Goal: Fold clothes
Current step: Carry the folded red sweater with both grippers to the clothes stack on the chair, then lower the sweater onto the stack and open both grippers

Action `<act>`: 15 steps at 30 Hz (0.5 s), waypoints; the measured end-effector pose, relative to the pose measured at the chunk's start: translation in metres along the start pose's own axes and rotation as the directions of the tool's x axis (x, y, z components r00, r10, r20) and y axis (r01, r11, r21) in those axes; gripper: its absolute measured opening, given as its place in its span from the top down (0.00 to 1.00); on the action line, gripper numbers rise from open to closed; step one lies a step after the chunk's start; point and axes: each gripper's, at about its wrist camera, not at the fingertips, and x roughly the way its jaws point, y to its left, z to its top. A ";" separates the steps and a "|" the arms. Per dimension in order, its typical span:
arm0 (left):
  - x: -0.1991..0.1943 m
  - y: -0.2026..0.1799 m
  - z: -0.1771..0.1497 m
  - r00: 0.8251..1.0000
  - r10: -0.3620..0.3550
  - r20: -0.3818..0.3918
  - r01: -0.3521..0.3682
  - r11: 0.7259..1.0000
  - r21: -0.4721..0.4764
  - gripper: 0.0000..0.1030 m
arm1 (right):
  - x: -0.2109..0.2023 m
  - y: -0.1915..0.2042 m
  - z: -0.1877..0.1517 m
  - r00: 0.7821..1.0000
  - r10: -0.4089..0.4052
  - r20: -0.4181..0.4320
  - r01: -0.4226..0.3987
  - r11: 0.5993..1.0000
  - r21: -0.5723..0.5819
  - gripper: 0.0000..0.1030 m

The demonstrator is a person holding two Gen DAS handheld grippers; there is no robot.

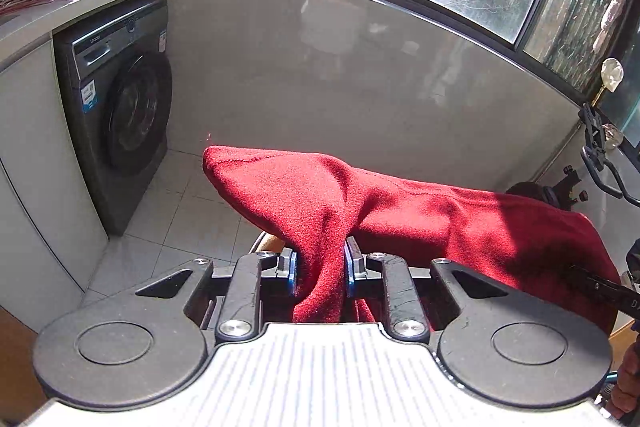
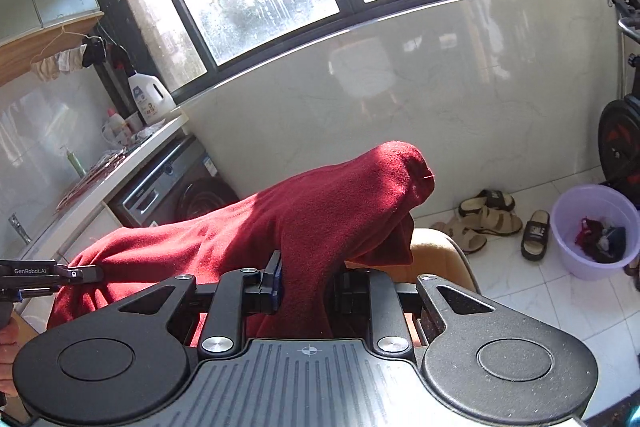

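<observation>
Both tools clenched on red garment (image 1: pixel 400 215); washing machine (image 1: pixel 120 107) left, tiled floor (image 2: pixel 540 291), windows above.

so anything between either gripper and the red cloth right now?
No. The left gripper and the right gripper each have the red garment already pinched between their pads, with cloth bunched up over the fingertips. Nothing else sits between gripper and fabric in either wrist view.
</observation>
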 end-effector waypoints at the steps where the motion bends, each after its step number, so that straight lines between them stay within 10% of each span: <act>1: 0.011 0.000 0.000 1.000 0.010 -0.017 -0.010 1.000 0.000 0.78 | 0.011 -0.006 -0.003 1.000 -0.011 -0.022 0.011 1.000 0.004 0.81; 9: 0.091 0.005 -0.029 0.961 0.197 -0.194 -0.171 0.975 0.140 0.45 | 0.075 -0.044 -0.050 0.967 -0.189 -0.169 0.188 0.982 -0.020 0.59; 15: 0.040 0.038 -0.032 0.975 0.113 -0.190 -0.105 0.993 0.052 0.30 | 0.025 -0.087 -0.075 0.975 -0.160 -0.156 0.186 0.968 0.167 0.43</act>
